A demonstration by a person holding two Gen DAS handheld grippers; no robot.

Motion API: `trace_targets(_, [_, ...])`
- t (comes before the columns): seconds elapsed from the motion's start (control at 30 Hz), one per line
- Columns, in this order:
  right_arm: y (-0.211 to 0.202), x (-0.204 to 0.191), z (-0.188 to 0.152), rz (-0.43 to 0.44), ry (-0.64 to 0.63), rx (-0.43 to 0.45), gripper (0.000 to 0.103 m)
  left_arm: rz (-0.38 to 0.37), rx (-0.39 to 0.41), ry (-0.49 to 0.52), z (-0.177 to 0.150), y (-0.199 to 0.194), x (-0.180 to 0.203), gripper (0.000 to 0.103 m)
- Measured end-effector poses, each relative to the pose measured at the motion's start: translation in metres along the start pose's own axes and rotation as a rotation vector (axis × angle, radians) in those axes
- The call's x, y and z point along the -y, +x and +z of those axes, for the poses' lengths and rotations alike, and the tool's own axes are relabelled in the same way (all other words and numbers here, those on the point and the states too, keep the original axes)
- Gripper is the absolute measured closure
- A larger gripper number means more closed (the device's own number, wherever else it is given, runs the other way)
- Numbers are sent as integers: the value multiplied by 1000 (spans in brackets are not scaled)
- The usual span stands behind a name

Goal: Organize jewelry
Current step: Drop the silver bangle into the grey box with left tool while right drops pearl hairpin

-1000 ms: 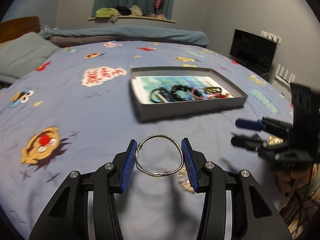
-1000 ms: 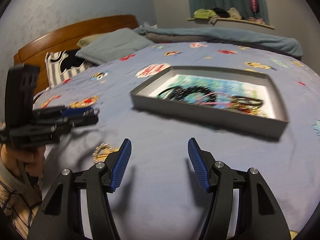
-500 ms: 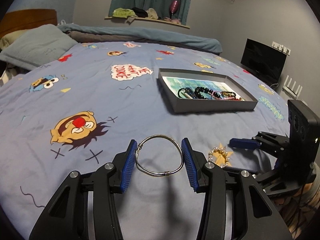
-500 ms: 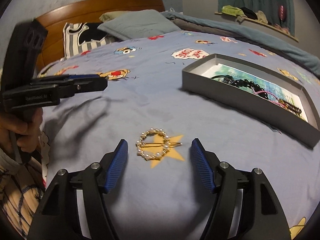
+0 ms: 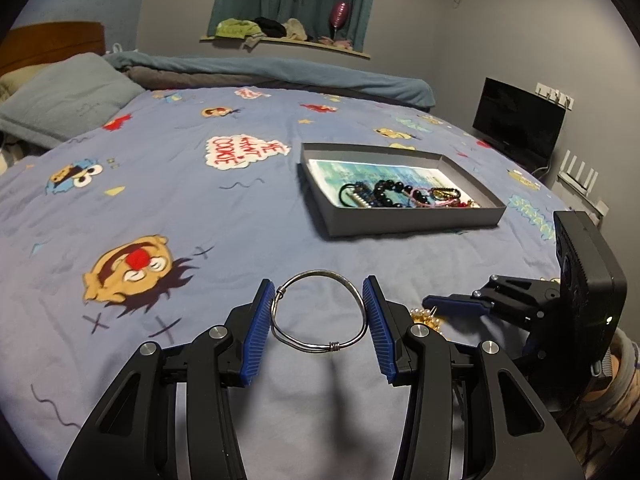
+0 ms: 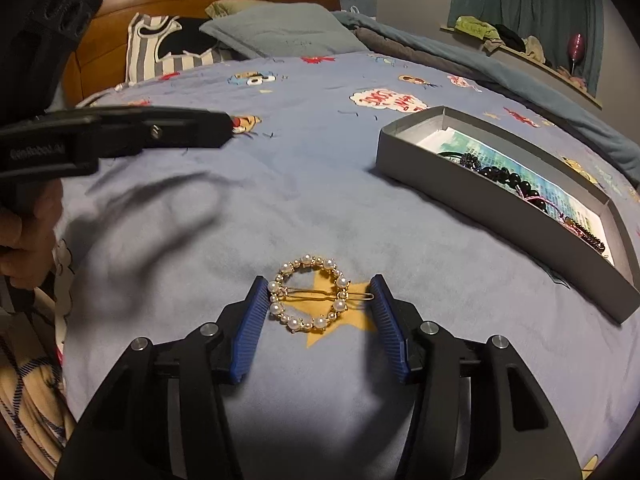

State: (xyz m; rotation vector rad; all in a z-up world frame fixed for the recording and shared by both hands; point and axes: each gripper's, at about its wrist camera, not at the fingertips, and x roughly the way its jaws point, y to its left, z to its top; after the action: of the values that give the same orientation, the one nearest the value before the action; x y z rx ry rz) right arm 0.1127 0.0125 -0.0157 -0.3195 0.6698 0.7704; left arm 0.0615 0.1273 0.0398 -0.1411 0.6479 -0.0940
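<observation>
Left wrist view: left gripper [image 5: 318, 314] pinching silver bangle [image 5: 319, 312] across its width, lower centre, lifted for carrying. Grey tray [image 5: 404, 222] centre right, holding beads.

Right wrist view: right gripper [image 6: 318, 312] jaws spread, straddling pearl hair clip [image 6: 309, 294] on bedspread [image 6: 280, 200], lower centre, lined up to grasp.

Your right gripper [image 6: 318, 316] has dropped lower and closer to the bed, so the pearl clip [image 6: 310, 299] that lay ahead of its fingers now sits between them. In your left view, the box [image 5: 412, 222] has receded further.
</observation>
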Motion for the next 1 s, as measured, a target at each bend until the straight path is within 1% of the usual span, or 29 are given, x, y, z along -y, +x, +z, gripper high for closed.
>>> trace_targets(0.17, [-20,26,12,-32,53,75,51,-23,2,4,8,10,9,56])
trace_targets(0.33, [-45,75,21,-100,147,154,51,-40,8,18,21,28,25,56])
trace_targets(0.47, [-57,108,26,-148,196,191,51,-55,24,29,34,43,39,56])
trace_targets(0.6, [-61,137,29,-183,232,207,51,-50,44,42,52,65,53,56])
trace_targets(0.73, [-58,155,28,-200,258,202,51,-51,48,25,65,85,58,56])
trace_targets(1.0, [-51,181,24,-228,288,196,51,-50,63,43,76,107,70,56])
